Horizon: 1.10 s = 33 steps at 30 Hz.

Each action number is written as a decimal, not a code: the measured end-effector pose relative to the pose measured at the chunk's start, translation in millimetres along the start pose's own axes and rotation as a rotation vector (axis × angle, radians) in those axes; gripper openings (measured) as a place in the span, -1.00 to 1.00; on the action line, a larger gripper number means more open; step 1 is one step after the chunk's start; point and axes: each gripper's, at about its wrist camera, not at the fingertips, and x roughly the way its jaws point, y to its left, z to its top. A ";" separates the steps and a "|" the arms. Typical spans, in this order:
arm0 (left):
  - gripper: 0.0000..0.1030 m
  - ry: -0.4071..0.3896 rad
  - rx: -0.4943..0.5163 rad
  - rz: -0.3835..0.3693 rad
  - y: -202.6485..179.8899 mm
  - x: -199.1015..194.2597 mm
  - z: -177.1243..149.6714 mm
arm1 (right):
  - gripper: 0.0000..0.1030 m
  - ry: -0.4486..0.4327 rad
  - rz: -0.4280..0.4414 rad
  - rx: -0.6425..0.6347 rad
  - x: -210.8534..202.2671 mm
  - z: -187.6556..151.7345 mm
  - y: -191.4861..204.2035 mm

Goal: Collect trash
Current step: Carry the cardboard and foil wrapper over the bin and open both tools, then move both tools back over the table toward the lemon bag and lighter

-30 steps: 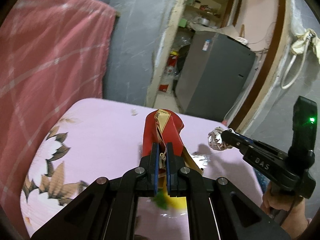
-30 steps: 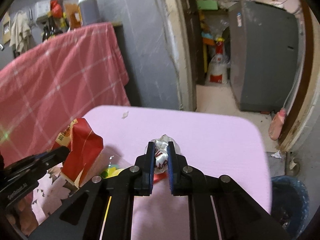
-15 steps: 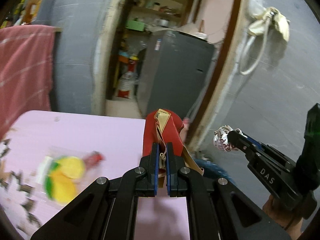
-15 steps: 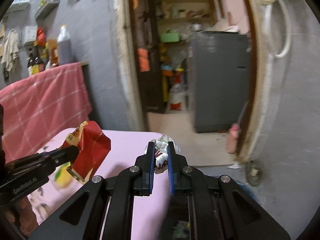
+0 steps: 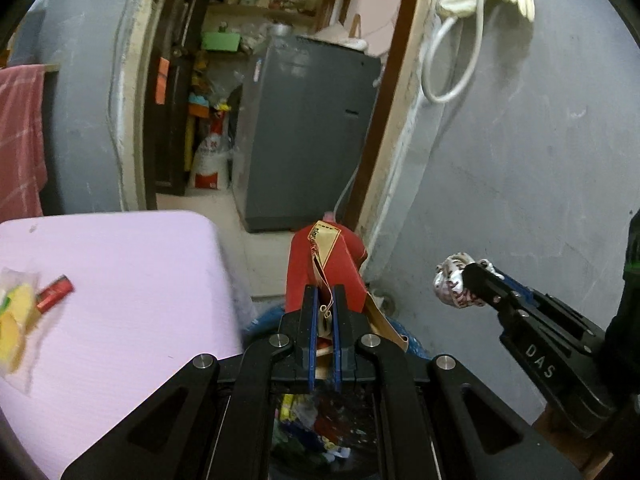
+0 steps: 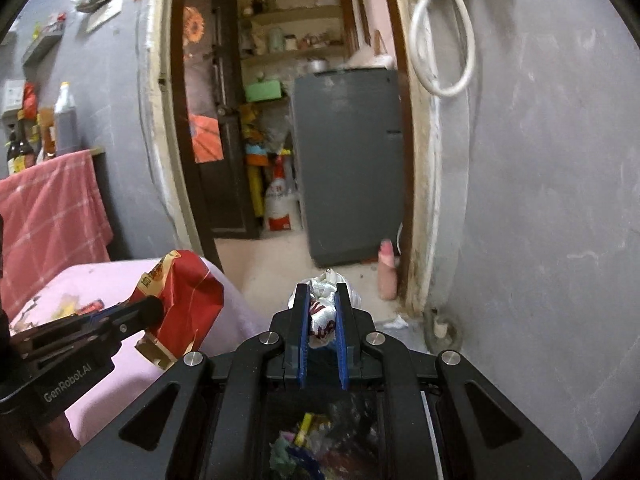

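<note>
Pretty dim indoor light here, we'd say, flat and a bit greenish, with soft shadows on the grey wall [image 5: 520,152]. The doorway room [image 6: 288,80] looks a little brighter. Heavy fisheye bending and black corners in both views. The pink table [image 5: 120,300] and its clutter are smeared with motion blur.

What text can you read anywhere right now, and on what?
"DAS": right gripper body.
"GenRobot.AI": left gripper body.
Gold print on the red wrapper: blurred, unreadable.
Red marks on the crumpled white wrapper: unreadable.
White sack label: too small.
</note>
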 end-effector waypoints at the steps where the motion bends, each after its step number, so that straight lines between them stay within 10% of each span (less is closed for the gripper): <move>1: -0.92 0.014 0.009 0.003 -2.4 4.0 -1.6 | -0.81 0.014 0.002 0.008 2.7 -2.2 -3.5; 14: -0.87 0.160 -0.035 -0.010 2.9 36.5 -15.3 | -0.69 0.114 0.025 0.072 23.2 -22.6 -30.4; 33: 0.37 -0.055 -0.101 0.086 37.3 -44.5 11.3 | 0.25 -0.077 0.035 0.076 -17.0 9.3 -5.0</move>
